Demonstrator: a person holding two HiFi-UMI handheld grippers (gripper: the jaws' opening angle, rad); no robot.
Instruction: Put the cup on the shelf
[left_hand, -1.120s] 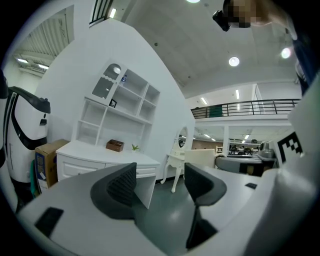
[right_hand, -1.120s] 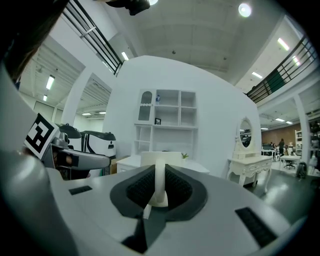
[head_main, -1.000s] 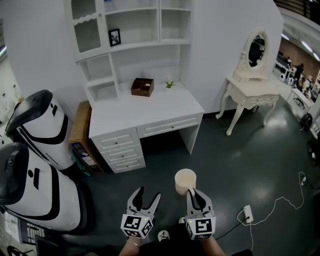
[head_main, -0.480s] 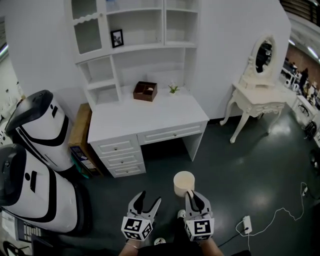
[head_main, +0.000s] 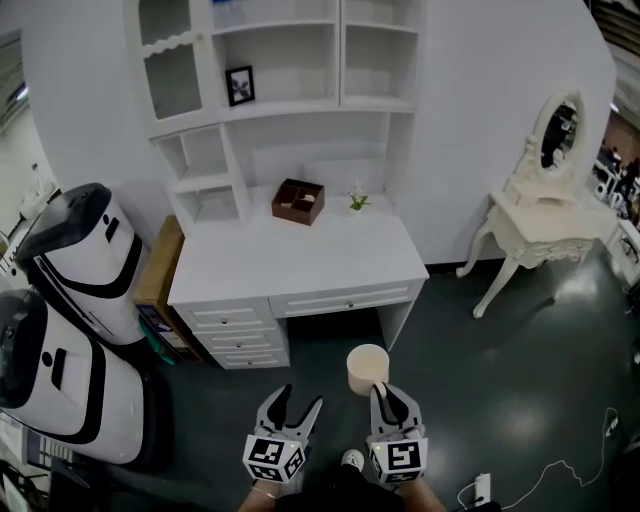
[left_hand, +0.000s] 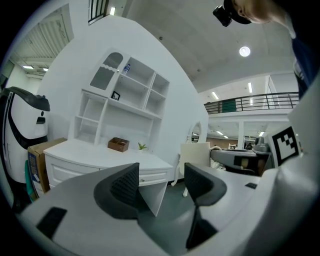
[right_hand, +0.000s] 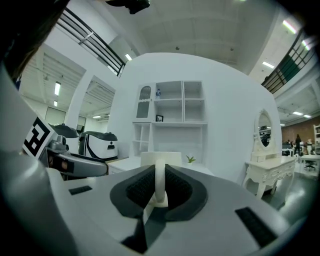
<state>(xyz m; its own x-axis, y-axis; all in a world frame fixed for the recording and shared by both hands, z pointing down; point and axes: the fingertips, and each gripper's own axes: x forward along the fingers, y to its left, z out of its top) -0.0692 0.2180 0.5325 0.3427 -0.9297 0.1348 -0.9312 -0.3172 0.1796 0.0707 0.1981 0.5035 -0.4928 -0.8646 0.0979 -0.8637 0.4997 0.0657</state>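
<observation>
Head view: right jaws pinch cup (head_main: 367, 367) handle, left jaws gape, desk (head_main: 300, 262) ahead.

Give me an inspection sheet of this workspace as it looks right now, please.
Surface: white desk top, holding only two small items at the back.
Job's things: cream cup, held above the floor in front of the desk; shelf unit standing on the desk.
Clutter: brown wooden box and small plant at the desk's back; picture frame on a shelf.
Tools: left tool open, nothing between its jaws; right tool shut on the cup's handle.
Cables: white cable and power strip on the floor, lower right.
Surroundings: dressing table with mirror at right; two white-and-black machines and a cardboard box at left.
</observation>
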